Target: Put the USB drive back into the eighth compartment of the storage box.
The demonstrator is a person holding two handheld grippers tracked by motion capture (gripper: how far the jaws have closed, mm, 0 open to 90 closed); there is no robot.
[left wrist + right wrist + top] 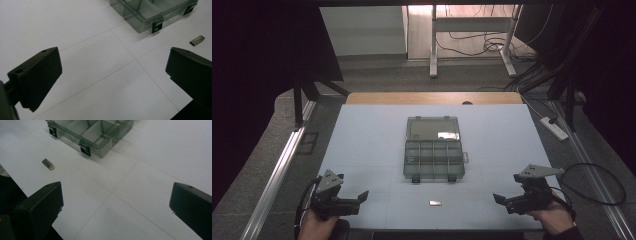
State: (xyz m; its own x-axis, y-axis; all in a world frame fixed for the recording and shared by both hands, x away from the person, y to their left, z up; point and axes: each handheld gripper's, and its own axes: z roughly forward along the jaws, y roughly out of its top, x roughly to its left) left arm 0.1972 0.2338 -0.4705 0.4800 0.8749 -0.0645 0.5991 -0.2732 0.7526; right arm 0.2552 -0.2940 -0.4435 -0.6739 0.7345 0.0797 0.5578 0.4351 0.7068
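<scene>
Okay, both your left gripper and right gripper gape empty; the small flat silvery metal piece, at 6 o'clock of the clear grey plastic compartment box, looks light, slippery, so pinch its long edges.

Open translucent grey plastic compartment box at centre of white table; small silvery metal piece lies nearer; left gripper and right gripper flank it, apart.
</scene>
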